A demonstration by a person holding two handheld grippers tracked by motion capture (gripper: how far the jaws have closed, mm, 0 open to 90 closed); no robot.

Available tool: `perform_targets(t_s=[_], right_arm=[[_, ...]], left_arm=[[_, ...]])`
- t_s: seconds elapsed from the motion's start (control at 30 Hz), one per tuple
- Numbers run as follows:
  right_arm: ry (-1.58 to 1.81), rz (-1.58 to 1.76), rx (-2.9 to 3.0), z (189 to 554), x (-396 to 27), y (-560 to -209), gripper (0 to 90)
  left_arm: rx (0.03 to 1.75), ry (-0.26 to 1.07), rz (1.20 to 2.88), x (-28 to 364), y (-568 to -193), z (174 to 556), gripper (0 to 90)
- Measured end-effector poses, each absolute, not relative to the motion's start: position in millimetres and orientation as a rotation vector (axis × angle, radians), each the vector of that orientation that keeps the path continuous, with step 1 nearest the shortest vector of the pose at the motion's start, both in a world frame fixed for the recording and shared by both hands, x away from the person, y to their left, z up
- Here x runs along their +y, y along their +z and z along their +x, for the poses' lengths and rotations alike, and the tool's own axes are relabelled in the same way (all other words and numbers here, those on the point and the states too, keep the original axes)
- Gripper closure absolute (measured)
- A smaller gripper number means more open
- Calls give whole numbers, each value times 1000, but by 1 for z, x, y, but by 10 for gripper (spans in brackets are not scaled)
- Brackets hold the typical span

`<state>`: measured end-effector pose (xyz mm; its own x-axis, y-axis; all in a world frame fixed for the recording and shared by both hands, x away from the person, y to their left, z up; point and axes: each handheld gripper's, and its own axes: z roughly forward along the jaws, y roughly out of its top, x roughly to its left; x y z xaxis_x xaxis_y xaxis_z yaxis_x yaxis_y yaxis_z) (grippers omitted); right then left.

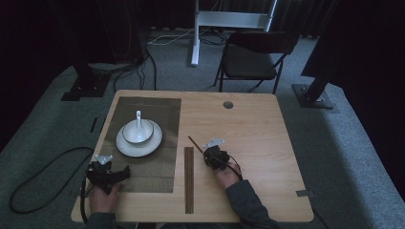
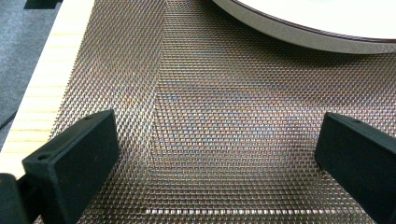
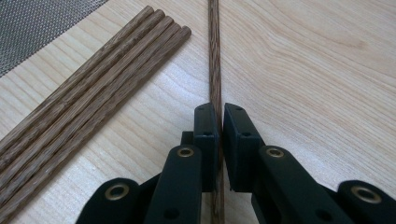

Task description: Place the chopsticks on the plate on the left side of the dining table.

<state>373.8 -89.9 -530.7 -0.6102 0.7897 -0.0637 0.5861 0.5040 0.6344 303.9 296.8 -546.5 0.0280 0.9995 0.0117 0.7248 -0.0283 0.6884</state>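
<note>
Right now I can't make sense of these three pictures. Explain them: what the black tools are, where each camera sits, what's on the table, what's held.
No robot here: a person holds a two-jaw gripper in each hand. The high view looks down on the table from above the person. The other two cameras ride on the grippers and look along their black jaws. On the table lie a mesh mat, a plate carrying a bowl with a spoon, and a row of chopsticks. The left gripper is open over the mat, holding nothing. The right gripper is shut on a single chopstick beside the row.
</note>
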Motion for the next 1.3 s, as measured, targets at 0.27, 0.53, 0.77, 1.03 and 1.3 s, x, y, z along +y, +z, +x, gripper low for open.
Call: perform_targets(t_s=[0.27, 0.53, 0.77, 1.03, 1.3], right_arm=[[824, 1132, 2405, 373, -90, -530, 844], [845, 1126, 2381, 373, -90, -524, 845], [860, 1105, 2382, 372, -87, -519, 844], [870, 1083, 2377, 370, -83, -515, 844], [890, 1051, 2381, 365, -76, -507, 844]], left_arm=[[1748, 710, 1806, 297, -547, 304, 2], [1748, 710, 1805, 297, -547, 304, 2], [1748, 710, 1806, 297, -547, 304, 2], [1755, 714, 1802, 296, -547, 304, 2], [1756, 713, 1802, 296, -547, 304, 2]])
